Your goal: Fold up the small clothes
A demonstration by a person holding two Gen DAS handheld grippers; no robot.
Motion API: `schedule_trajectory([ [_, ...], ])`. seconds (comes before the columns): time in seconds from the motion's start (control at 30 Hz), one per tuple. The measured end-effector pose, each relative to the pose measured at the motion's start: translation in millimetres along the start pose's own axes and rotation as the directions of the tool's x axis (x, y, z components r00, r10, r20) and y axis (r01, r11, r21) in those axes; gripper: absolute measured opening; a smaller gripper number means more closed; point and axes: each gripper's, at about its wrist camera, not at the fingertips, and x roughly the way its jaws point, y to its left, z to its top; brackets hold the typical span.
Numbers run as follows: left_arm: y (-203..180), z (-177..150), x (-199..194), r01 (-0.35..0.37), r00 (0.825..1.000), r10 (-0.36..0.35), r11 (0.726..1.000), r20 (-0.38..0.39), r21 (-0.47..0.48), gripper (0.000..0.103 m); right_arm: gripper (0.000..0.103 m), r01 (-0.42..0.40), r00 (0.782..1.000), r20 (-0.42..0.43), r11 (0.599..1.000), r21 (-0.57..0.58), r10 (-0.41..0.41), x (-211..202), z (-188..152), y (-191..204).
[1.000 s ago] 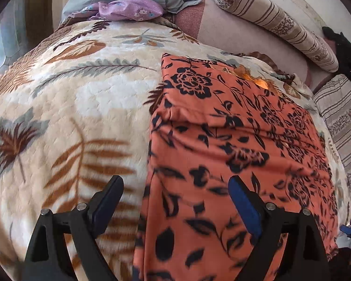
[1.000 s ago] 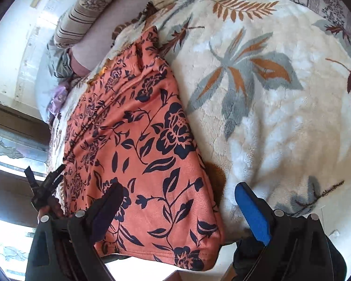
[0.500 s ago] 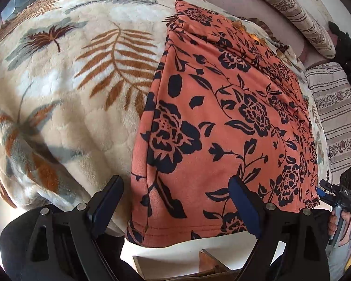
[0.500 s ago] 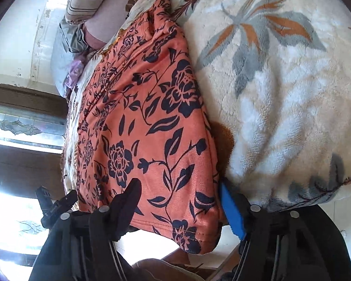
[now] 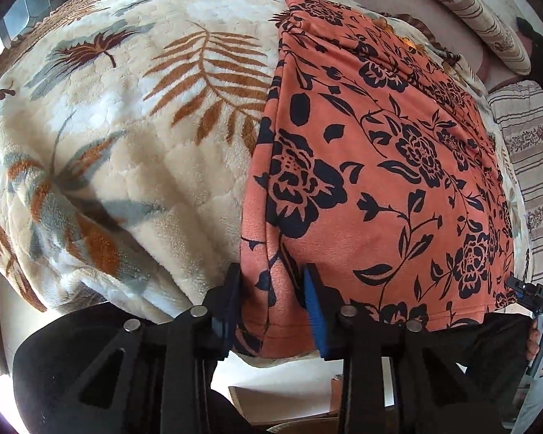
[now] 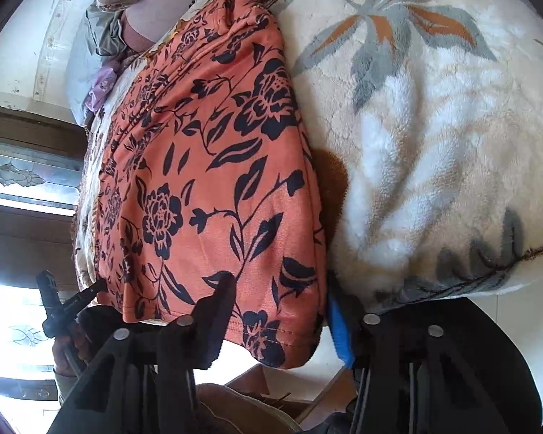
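Orange velvety garment with black floral print (image 5: 373, 181), lying flat and roughly rectangular on a plush cream blanket with leaf pattern (image 5: 134, 137) over the bed. Left gripper (image 5: 271, 303) pinches the garment's near left hem corner between its 2 blue-padded fingers. Right gripper (image 6: 278, 311) clamps the near right corner (image 6: 271, 329); striped cylindrical bolster (image 5: 481, 11) behind.

My left gripper (image 5: 271, 300) and right gripper (image 6: 278, 311) are black plastic with round silver screws; each carries one blue pad (image 5: 316, 320).
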Motion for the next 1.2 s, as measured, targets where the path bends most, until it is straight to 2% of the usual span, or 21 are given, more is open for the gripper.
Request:
schedule_trajectory([
  [0.07, 1, -3, -3, -0.006, 1.0, 0.006, 1.0, 0.009, 0.009, 0.033, 0.039, 0.0, 1.0, 0.002, 1.0, 0.017, -0.001, -1, -1, -4],
  [0.1, 1, -5, -4, -0.011, 1.0, 0.011, 1.0, 0.012, 0.016, 0.037, 0.04, -0.003, 1.0, 0.006, 1.0, 0.022, 0.003, -2, -2, -5],
  [0.13, 0, -6, -4, -0.011, 1.0, 0.011, 1.0, 0.009, 0.024, 0.044, 0.04, -0.007, 1.0, 0.003, 1.0, 0.02, 0.007, -2, -3, -5],
  [0.17, -3, -6, -3, -0.003, 1.0, 0.003, 0.999, 0.005, 0.034, 0.062, 0.04, -0.009, 1.0, -0.005, 1.0, 0.019, 0.009, -1, -4, -5],
  [0.23, -7, -8, -3, -0.006, 1.0, 0.005, 0.998, 0.014, 0.055, 0.067, 0.04, 0.001, 1.0, -0.011, 1.0, 0.014, -0.001, 0, -7, -3],
  [0.27, -9, -9, -2, -0.019, 1.0, 0.018, 0.998, 0.016, 0.067, 0.063, 0.04, 0.003, 1.0, -0.011, 1.0, 0.007, -0.003, 0, -7, -2],
  [0.3, -11, -10, -2, -0.03, 0.999, 0.028, 0.997, 0.018, 0.077, 0.034, 0.035, 0.008, 1.0, -0.008, 1.0, -0.004, -0.008, -1, -8, 0],
  [0.33, -12, -10, -2, -0.04, 0.999, 0.039, 0.995, 0.017, 0.087, 0.018, 0.013, 0.014, 1.0, -0.003, 1.0, -0.012, -0.014, -3, -10, 2],
  [0.37, -11, -9, -6, -0.007, 1.0, 0.006, 0.996, 0.02, 0.084, 0.01, 0.008, -0.009, 1.0, 0.008, 1.0, -0.007, 0.009, -7, -12, 4],
  [0.43, -8, -8, -20, 0.023, 0.998, -0.028, 0.997, 0.064, 0.074, 0.009, 0.008, -0.092, 0.995, 0.045, 0.996, -0.007, 0.092, -22, -16, 8],
  [0.57, -5, -6, -52, 0.074, 0.986, -0.081, 0.996, 0.148, 0.055, 0.008, 0.008, -0.206, 0.967, 0.15, 0.979, -0.002, 0.204, -58, -15, 12],
  [0.63, -3, -5, -51, 0.082, 0.986, -0.088, 0.995, 0.143, 0.049, 0.009, 0.008, -0.209, 0.965, 0.16, 0.978, -0.008, 0.207, -62, -13, 13],
  [0.77, 2, -5, -16, 0.03, 0.999, -0.03, 1.0, 0.034, -0.004, 0.01, 0.008, -0.162, 0.983, 0.096, 0.985, 0.054, 0.156, -33, -12, -2],
  [0.9, -1, -3, -28, 0.06, 0.994, -0.06, 0.998, 0.089, 0.002, 0.01, 0.009, -0.208, 0.972, 0.116, 0.977, 0.037, 0.203, -35, -17, 5],
  [0.93, -1, -1, -33, 0.065, 0.992, -0.065, 0.998, 0.108, -0.001, 0.012, 0.009, -0.22, 0.968, 0.127, 0.975, 0.029, 0.215, -39, -15, 8],
  [0.97, 1, 1, -35, 0.064, 0.99, -0.063, 0.998, 0.125, -0.009, 0.022, 0.01, -0.222, 0.967, 0.136, 0.975, 0.025, 0.217, -41, -14, 9],
  [1.0, 4, 2, -36, 0.058, 0.989, -0.055, 0.998, 0.136, -0.02, 0.046, 0.012, -0.213, 0.968, 0.145, 0.977, 0.025, 0.207, -42, -11, 9],
  [1.03, 7, 6, -32, 0.037, 0.99, -0.032, 0.999, 0.135, -0.038, 0.057, 0.012, -0.206, 0.969, 0.147, 0.978, 0.038, 0.198, -40, -8, 6],
  [1.07, 9, 8, -26, 0.013, 0.993, -0.006, 0.998, 0.12, -0.057, 0.062, 0.012, -0.214, 0.971, 0.124, 0.975, 0.062, 0.205, -35, -5, 2],
  [1.17, 6, 11, -10, -0.011, 0.998, 0.015, 0.998, 0.06, -0.055, 0.062, 0.015, -0.178, 0.983, 0.062, 0.979, 0.097, 0.173, -17, -4, -4],
  [1.2, 2, 11, -8, -0.019, 0.998, 0.021, 0.999, 0.054, -0.039, 0.062, 0.02, -0.158, 0.987, 0.043, 0.982, 0.101, 0.154, -12, -4, -4],
])
